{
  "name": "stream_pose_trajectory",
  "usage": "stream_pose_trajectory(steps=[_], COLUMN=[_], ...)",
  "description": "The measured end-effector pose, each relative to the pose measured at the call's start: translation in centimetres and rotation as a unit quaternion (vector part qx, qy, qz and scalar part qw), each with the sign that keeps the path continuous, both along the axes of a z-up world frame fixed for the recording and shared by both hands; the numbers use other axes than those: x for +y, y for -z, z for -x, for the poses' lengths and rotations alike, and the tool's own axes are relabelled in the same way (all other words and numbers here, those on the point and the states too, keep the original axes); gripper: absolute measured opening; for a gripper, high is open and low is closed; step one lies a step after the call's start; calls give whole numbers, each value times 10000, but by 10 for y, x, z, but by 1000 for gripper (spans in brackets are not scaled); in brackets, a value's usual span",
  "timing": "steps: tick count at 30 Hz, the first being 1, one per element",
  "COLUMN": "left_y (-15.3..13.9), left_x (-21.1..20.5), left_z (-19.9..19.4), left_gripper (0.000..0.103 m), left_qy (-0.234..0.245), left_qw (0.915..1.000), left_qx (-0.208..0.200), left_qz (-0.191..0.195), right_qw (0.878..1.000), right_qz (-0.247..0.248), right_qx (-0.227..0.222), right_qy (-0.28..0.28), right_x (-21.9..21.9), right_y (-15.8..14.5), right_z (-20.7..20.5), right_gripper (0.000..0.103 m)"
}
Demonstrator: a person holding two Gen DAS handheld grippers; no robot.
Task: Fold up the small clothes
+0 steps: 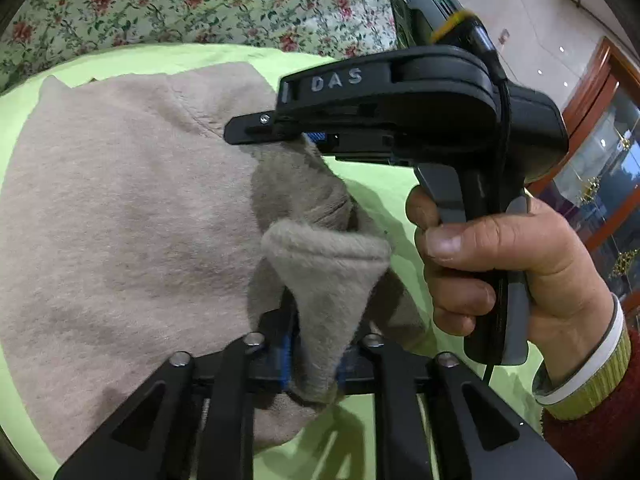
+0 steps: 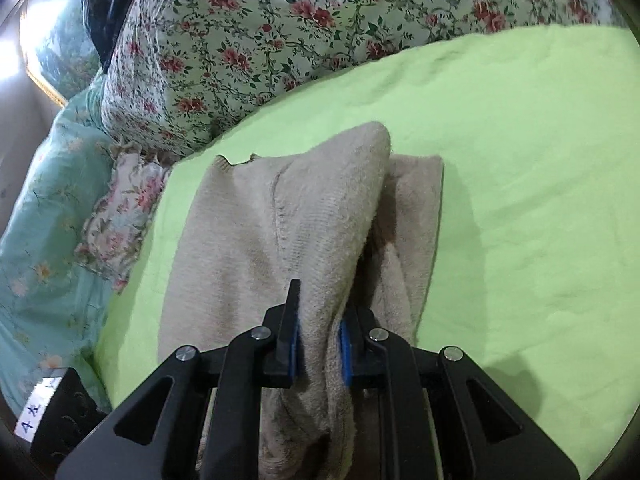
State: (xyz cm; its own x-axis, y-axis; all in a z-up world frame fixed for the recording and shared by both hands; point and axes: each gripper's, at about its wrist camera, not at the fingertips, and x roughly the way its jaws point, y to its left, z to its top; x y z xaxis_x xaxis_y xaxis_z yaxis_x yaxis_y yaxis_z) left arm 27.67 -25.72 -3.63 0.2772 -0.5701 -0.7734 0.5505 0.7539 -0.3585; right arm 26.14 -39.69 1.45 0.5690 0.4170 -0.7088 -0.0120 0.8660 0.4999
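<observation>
A beige knitted garment [image 1: 120,208] lies on a lime-green sheet [image 1: 380,184]. My left gripper [image 1: 316,356] is shut on a folded corner of the garment and holds it lifted. My right gripper [image 1: 280,128] shows in the left wrist view, held in a hand, its tip shut on the same edge of the garment farther along. In the right wrist view my right gripper [image 2: 318,344] is shut on a raised ridge of the garment [image 2: 256,232], with the rest of the cloth lying flat on the lime-green sheet [image 2: 520,200].
A floral quilt [image 2: 248,40] lies along the far edge of the sheet, and it also shows in the left wrist view [image 1: 200,4]. A pale blue floral cover [image 2: 48,216] lies at the left. A wooden glass cabinet [image 1: 604,152] stands at the right.
</observation>
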Motion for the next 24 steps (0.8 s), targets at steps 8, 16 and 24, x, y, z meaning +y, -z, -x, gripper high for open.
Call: stream_pose_trajectory(steps=[8, 16, 24], left_y=[-22, -49, -13], left_x=[50, 147, 187], left_z=[33, 1, -67], left_gripper=[63, 100, 101], left_qy=[271, -600, -1184], left_qw=[9990, 9963, 9808], left_qx=[148, 39, 985], left_qz=[330, 607, 1196], right_qw=[9961, 9983, 9964], right_qz=[468, -290, -645], right_qx=[-11, 51, 254], right_qy=[747, 496, 482], right_x=[-15, -14, -15], right_y=[-9, -6, 12], right_z=[28, 44, 32], right_gripper=[56, 71, 71])
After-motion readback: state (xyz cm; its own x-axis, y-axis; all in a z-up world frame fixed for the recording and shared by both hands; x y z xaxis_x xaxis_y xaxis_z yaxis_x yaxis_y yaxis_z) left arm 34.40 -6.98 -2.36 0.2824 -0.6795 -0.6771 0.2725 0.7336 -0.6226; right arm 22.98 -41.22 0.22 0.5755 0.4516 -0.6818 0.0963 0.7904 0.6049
